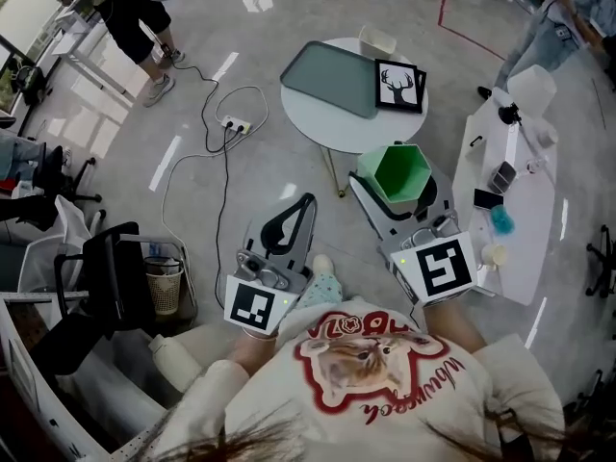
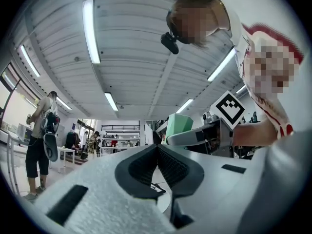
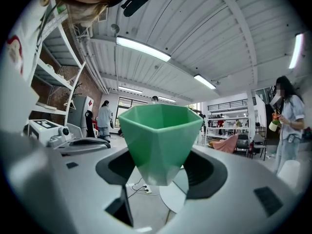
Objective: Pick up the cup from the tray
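A green faceted cup [image 1: 399, 172] is held up off the table between the jaws of my right gripper [image 1: 397, 197], which is shut on its lower part; in the right gripper view the cup [image 3: 160, 139] fills the middle, mouth upward. The grey-green tray [image 1: 329, 78] lies bare on the round white table [image 1: 337, 128], ahead of both grippers. My left gripper [image 1: 295, 212] hangs beside the right one, over the floor, its jaws shut with nothing between them [image 2: 157, 152]. The cup [image 2: 179, 125] and the right gripper show at the right of the left gripper view.
A framed deer picture [image 1: 399, 86] and a small white box [image 1: 376, 39] sit on the round table by the tray. A white desk [image 1: 510, 200] with small items stands at the right. A power strip with cables [image 1: 234, 124] lies on the floor at the left. People stand at the room's edges.
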Available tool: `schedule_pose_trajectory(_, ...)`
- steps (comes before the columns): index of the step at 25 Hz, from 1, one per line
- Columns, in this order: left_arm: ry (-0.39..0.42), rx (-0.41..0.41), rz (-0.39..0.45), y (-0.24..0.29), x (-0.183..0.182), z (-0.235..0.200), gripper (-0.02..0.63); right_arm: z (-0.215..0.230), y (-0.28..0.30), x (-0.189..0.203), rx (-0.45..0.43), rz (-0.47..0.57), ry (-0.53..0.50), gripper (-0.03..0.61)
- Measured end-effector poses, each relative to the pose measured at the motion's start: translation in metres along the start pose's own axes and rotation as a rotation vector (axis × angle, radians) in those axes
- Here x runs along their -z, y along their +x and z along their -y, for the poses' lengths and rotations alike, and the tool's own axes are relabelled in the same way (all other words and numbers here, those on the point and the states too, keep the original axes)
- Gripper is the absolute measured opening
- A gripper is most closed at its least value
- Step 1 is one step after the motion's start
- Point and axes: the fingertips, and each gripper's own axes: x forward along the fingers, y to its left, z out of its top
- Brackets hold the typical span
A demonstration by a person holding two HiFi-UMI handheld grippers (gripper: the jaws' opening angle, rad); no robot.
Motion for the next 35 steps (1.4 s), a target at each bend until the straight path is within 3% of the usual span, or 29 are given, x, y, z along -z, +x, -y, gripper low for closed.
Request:
schedule_pose_trajectory(12, -0.011, -0.035, -0.003, -0.038, -0.021, 0.109, 0.014, -0.014, -0.112, 0.007, -0.017, -0.026, 0.007, 0.306)
schedule_pose_trajectory(24, -0.002, 0.007, 0.006, -0.052, -0.039, 0.123, 0.014, -0.019, -0.132, 0.004, 0.036, -0.018, 0.064, 0.307)
schedule_pose_trajectory(35, -0.016, 0.036, 0.001, -0.060, -0.039, 0.121, 0.014, -0.025, -0.136, 0.000, 0.094, -0.030, 0.021, 0.306)
